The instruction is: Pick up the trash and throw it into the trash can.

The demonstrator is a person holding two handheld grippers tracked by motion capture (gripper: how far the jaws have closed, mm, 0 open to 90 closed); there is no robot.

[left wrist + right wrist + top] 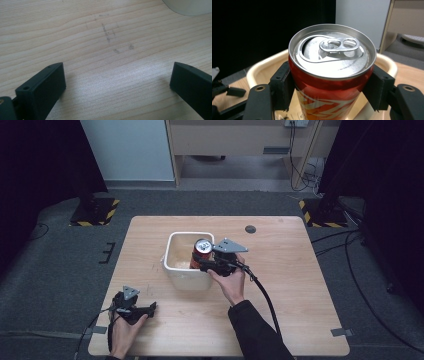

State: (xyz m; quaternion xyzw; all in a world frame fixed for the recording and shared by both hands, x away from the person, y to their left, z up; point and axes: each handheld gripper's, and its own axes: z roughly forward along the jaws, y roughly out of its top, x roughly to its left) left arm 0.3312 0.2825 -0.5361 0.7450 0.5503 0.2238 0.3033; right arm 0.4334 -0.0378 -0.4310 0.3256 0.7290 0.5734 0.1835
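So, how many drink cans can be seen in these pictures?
1. A red can is gripped by the right gripper over the white tub at the table's middle. More could lie hidden inside the tub.

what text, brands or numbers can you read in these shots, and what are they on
None can be read.
Red can held in the right hand-held gripper: white swirl graphics, no legible letters.
Wooden table: faint grey marks, too smudged to read.
White tub: no label seen.
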